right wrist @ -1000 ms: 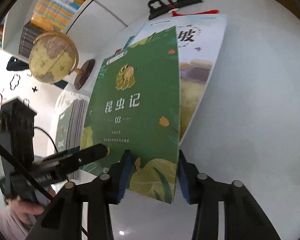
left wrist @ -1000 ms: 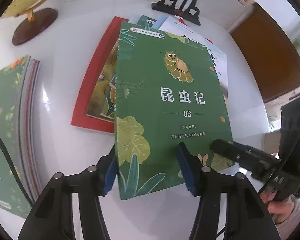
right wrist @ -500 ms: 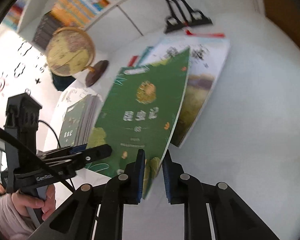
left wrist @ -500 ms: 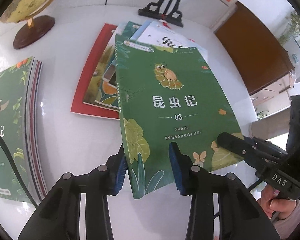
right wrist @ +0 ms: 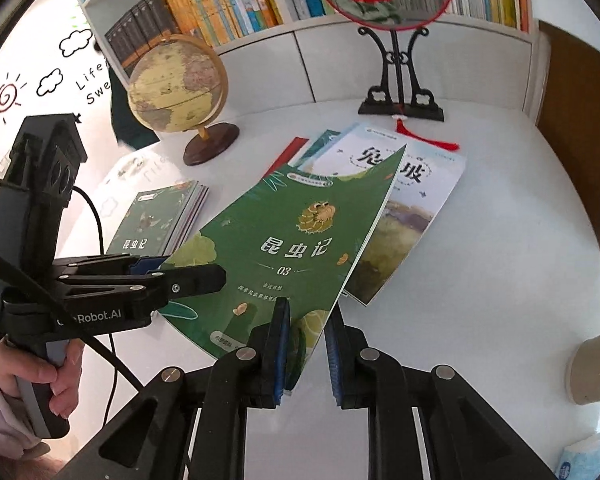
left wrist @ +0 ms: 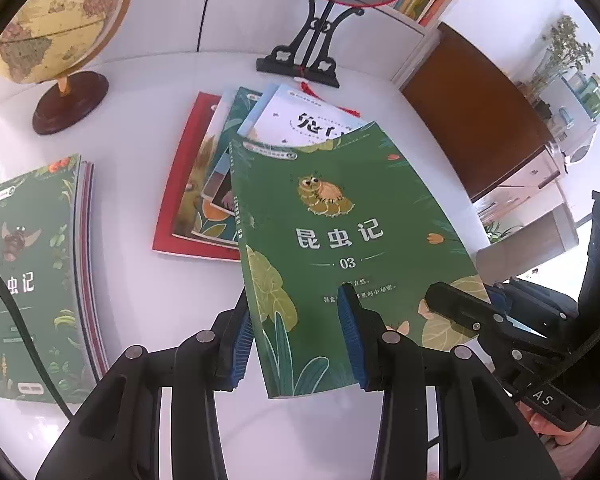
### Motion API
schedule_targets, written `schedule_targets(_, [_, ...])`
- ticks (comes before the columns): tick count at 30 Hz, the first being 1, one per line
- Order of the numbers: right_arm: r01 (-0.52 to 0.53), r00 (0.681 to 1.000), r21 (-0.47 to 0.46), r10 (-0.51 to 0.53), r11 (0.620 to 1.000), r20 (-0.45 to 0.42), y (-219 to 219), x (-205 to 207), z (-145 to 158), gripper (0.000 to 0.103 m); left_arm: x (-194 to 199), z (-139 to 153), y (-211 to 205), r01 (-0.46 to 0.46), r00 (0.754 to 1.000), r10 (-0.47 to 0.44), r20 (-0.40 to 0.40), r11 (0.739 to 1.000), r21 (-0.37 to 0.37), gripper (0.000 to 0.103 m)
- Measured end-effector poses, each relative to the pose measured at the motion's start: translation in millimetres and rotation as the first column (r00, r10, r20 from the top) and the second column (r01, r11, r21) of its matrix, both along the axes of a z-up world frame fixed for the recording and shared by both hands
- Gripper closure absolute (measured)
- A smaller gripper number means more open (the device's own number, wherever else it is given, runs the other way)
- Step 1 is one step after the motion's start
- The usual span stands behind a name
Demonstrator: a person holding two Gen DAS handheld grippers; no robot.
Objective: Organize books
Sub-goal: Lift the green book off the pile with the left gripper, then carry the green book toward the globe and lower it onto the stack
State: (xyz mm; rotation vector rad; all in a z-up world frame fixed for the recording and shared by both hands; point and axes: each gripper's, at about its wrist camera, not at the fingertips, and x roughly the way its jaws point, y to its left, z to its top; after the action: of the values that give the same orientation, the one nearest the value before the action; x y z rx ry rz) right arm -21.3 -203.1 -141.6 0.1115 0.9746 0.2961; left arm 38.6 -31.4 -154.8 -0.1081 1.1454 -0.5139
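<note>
Here, in the left wrist view, the left gripper (left wrist: 300, 332) is clenched on the near edge of the green book (left wrist: 340, 248), one blue pad under the spine corner and the other on the cover. The book tilts up off the white table (left wrist: 148, 292), its far edge overlapping the loose pile (left wrist: 220, 184) of a red book and others beneath. At the book's right corner the right gripper (left wrist: 456, 312) grips it too, a hand (left wrist: 548, 424) just showing below. To the left a neat stack (left wrist: 28, 276) of matching green books lies well apart, with bare table between it and the pile. A globe (left wrist: 60, 20) stands at the far left and a black fan stand (left wrist: 304, 60) at the far edge, near the pile's top. In the right wrist view, the right gripper (right wrist: 308, 344) grasps the green book (right wrist: 292, 240) at its near right corner, the cover bowed and its right edge lifted clear above the white book (right wrist: 416, 200) under it. The left gripper (right wrist: 204, 276) holds the book's left edge, a hand (right wrist: 36, 372) around its handle. The stack (right wrist: 160, 216) sits beyond that gripper, just left of the raised book. The table (right wrist: 500, 280) is bare to the right. The globe (right wrist: 176, 88) and fan stand (right wrist: 400, 100) line the back, under a bookshelf (right wrist: 236, 4).
</note>
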Motion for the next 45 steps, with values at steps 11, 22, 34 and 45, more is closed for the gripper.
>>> schedule_targets(11, [-0.009, 0.999, -0.038, 0.01, 0.999, 0.043, 18, -13, 16, 0.086, -6, 13, 14, 0.003, 1.0, -0.002, 0.031, 1.0, -0.026, 0.066])
schedule_targets(22, [-0.047, 0.993, -0.042, 0.051, 0.998, 0.103, 60, -6, 33, 0.086, -6, 29, 62, -0.044, 0.996, 0.045, 0.072, 0.999, -0.014, 0.066])
schedule_targets(34, [-0.208, 0.965, -0.052, 0.214, 0.977, 0.15, 160, 22, 42, 0.086, -8, 35, 173, -0.232, 0.968, 0.233, 0.095, 0.972, -0.02, 0.066])
schedule_targets(45, [-0.322, 0.939, -0.036, 0.324, 0.946, 0.118, 249, 37, 24, 0.086, -9, 15, 251, -0.345, 0.937, 0.344, 0.059, 0.939, -0.009, 0.066])
